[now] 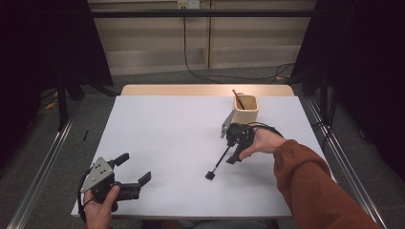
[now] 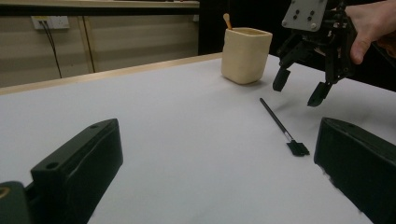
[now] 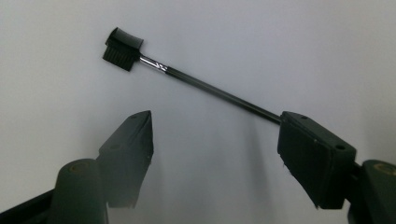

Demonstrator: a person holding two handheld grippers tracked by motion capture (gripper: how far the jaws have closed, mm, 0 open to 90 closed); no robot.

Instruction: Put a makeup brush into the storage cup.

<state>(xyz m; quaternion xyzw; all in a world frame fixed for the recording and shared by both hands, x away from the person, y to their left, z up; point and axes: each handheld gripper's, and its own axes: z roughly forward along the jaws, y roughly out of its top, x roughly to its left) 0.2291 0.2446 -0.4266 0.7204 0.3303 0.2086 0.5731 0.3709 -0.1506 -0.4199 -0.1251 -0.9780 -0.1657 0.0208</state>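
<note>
Right hand [image 1: 263, 141] reaches in from the near right, rust-orange sleeve [image 1: 310, 176] along the forearm, wrist bent so the right gripper [image 1: 232, 151] points down at the table [image 1: 167, 138]. Its jaws stand apart, partly spread, nothing pressed between them. In the left gripper view the right gripper [image 2: 301, 91] hangs just above the table, fingertips clear of the surface.

The brush [image 1: 218, 163], a thin black handle with a small square black head, lies flat on the table right of centre, head toward the near side, handle running away toward the right gripper. In the right gripper view the brush [image 3: 187, 79] lies slantwise beyond the jaws; the far end of its handle passes behind the right-hand jaw and is cut off from sight. Whether that jaw touches the handle cannot be told.

Left hand [image 1: 101, 206] sits at the near left edge of the table, holding the left gripper [image 1: 136, 169] level, pointing toward the right; jaws wide apart, empty. The hand is partly cut off by the bottom edge.

A cream cup [image 1: 245, 109] stands at the far right of the table, just beyond the right gripper, with a stick [image 1: 238, 99] leaning inside it; the stick's lower part is hidden by the cup wall.
</note>
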